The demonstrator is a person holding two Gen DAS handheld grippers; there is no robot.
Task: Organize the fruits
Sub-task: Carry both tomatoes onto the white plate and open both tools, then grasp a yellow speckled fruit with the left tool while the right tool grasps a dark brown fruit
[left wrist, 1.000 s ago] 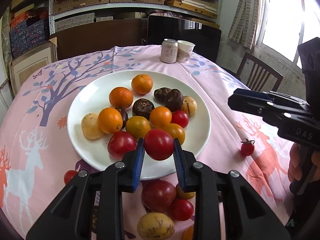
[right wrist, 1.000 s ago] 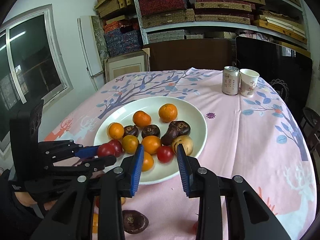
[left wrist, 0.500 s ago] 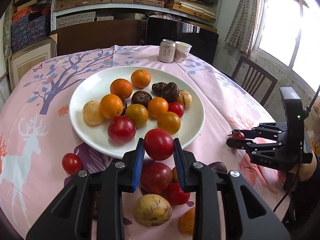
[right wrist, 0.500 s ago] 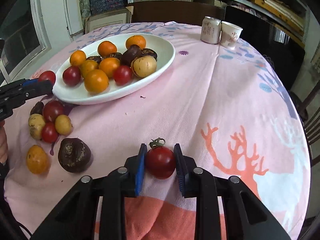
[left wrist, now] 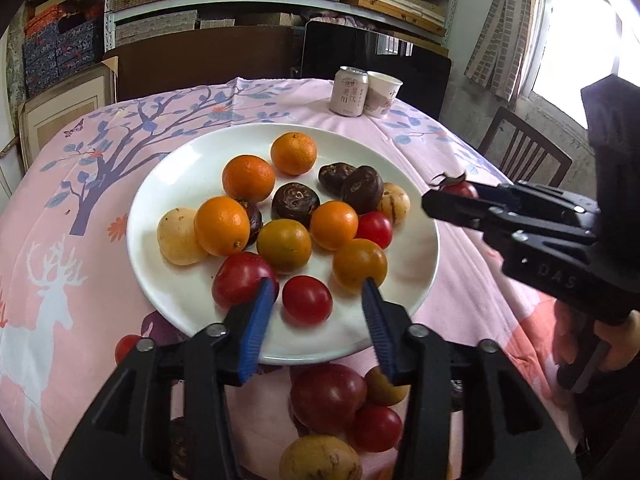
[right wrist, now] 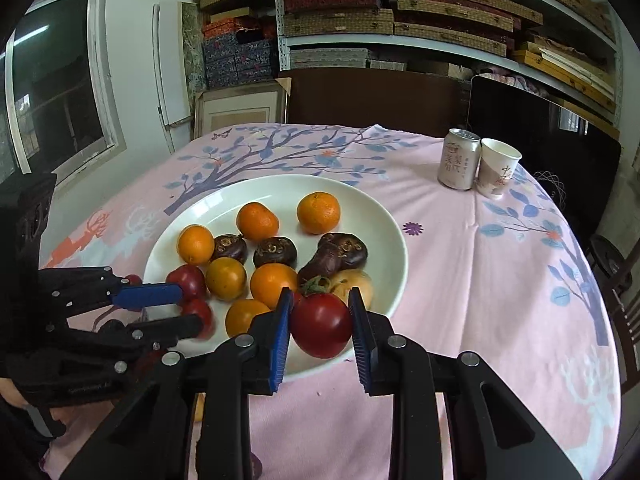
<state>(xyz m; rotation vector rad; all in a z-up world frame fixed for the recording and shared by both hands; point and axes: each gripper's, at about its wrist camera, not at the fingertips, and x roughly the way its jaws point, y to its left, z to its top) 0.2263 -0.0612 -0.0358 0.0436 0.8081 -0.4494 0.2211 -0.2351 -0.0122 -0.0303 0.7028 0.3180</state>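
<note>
My left fingers (left wrist: 316,308) opening; small red tomato (left wrist: 307,300) now lies loose on white plate (left wrist: 176,184), no longer pinched. One more fruit sorted. My right fingers (right wrist: 320,326) now over plate edge, squeezing stemmed tomato (right wrist: 321,325). Fruits round, smooth, shiny; plate hard, glossy; desk (right wrist: 480,280) cloth soft, pink.
</note>
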